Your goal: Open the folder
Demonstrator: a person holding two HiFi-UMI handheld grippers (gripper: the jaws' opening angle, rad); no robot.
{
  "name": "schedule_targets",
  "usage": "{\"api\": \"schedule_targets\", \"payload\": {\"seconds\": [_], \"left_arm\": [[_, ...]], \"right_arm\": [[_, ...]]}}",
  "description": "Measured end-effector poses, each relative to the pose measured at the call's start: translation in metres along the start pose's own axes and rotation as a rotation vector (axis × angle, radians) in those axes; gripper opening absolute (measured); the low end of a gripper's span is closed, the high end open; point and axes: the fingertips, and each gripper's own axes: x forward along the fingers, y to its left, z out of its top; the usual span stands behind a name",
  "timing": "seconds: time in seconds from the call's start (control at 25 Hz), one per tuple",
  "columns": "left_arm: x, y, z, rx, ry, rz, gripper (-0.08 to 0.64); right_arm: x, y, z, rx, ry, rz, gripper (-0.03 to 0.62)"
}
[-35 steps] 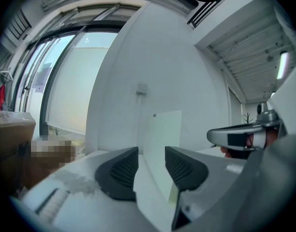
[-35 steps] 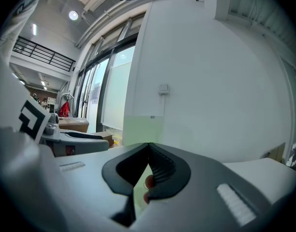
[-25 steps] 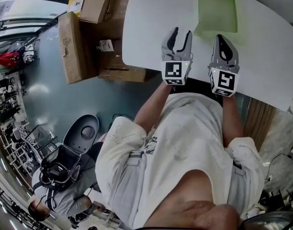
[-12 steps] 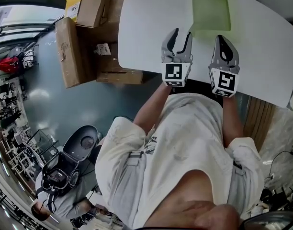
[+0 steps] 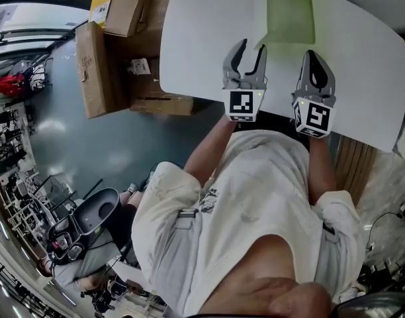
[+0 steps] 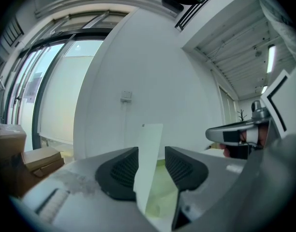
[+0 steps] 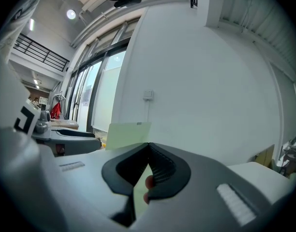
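In the head view, the green folder [image 5: 290, 12] lies flat and closed on the white desk [image 5: 209, 38], with the left gripper [image 5: 250, 48] at its near corner and the right gripper [image 5: 313, 55] just beside its near edge. The left gripper view shows the jaws spread with the folder's pale edge in the gap, unpinched. The cover looks thin, light and bendy, probably best lifted at that corner. In the right gripper view the jaws are pressed together, the folder beyond them.

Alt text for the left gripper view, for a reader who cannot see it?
The left gripper's dark fingers stand apart, with a pale sheet of the green folder upright between them. Behind is a white wall; the right gripper shows at right, cardboard boxes at lower left.
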Motion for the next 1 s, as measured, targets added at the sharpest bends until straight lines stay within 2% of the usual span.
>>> {"api": "schedule_targets", "payload": {"seconds": [0.2, 0.52, 0.68, 1.0], "left_arm": [[0.003, -0.009, 0.011, 0.022, -0.022, 0.0, 0.181], [0.006, -0.02, 0.029, -0.023, -0.042, 0.017, 0.181], [0.006, -0.021, 0.037, 0.01, -0.056, 0.015, 0.179], [0.007, -0.02, 0.046, 0.018, -0.063, 0.019, 0.162]], "right_arm": [[-0.005, -0.012, 0.01, 0.0, -0.028, -0.01, 0.002], [-0.011, -0.033, 0.021, 0.012, -0.06, -0.036, 0.002], [-0.013, -0.035, 0.026, 0.012, -0.075, -0.04, 0.002], [-0.012, -0.039, 0.033, 0.015, -0.085, -0.05, 0.002]]}}
